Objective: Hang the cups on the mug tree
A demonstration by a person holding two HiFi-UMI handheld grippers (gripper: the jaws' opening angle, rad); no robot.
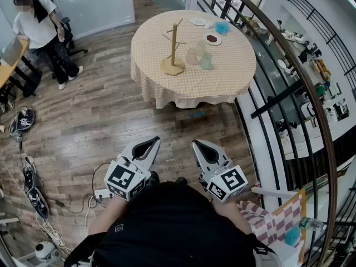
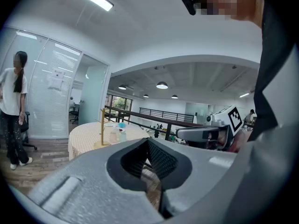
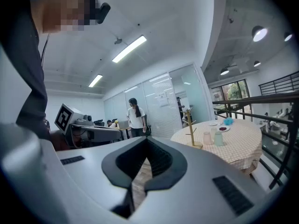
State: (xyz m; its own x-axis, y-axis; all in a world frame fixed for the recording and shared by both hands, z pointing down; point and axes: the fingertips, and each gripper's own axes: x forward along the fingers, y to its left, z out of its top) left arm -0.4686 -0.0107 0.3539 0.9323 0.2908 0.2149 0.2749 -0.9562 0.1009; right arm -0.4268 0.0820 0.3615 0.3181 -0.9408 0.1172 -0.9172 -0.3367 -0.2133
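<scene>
A wooden mug tree stands on a round table with a checked cloth, far ahead of me. Right of it stand three pale cups, one greenish. The tree and cups show small in the left gripper view; the right gripper view has the tree and cups too. My left gripper and right gripper are held close to my body above the wooden floor, both shut and empty, well short of the table.
A person stands at the far left by a desk. Plates and a blue bowl sit at the table's back. A curved railing runs along the right. Cables and a power strip lie on the floor at left.
</scene>
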